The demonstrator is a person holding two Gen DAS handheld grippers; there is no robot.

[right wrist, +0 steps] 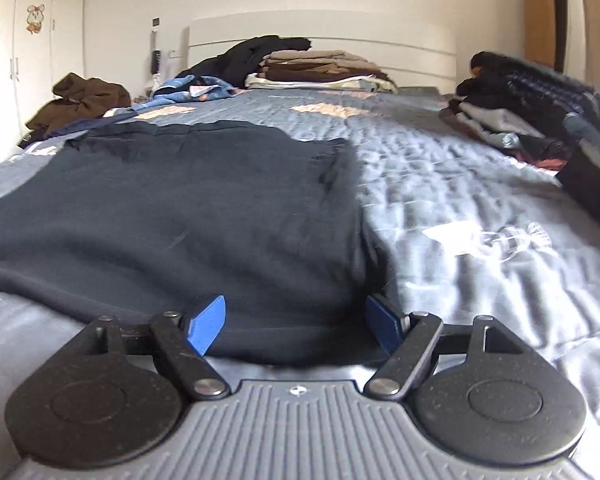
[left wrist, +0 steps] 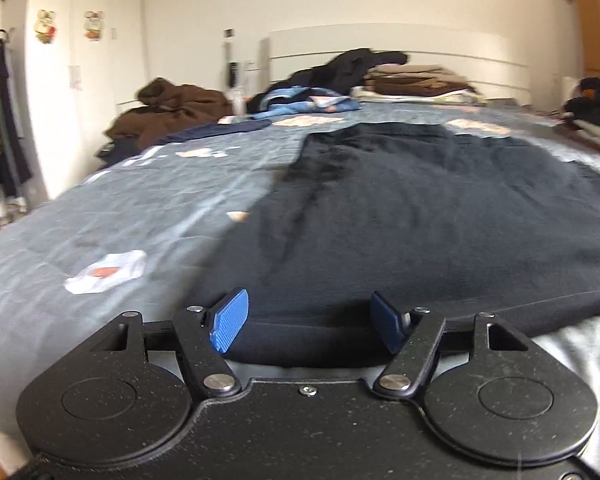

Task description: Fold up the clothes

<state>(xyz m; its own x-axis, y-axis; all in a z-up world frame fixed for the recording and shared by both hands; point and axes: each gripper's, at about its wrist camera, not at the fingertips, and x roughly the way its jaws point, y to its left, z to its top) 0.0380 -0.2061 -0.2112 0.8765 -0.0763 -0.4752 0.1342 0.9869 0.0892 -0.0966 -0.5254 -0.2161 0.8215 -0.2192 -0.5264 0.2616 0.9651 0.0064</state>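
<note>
Dark garment [left wrist: 440, 216] lies spread flat on the bed's grey quilt [left wrist: 100, 208]. Both the left tool [left wrist: 310, 326] and the right tool [right wrist: 296, 324] are spread wide at its near hem, each straddling the fabric edge, not pinching it.

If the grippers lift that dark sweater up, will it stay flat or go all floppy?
Probably floppy: the sweater lies limp on the bed, with soft creases. It looks thick and fuzzy, so likely a bit heavy, and it should sag between the left gripper and right gripper. The fuzzy knit probably won't slip easily.
</note>
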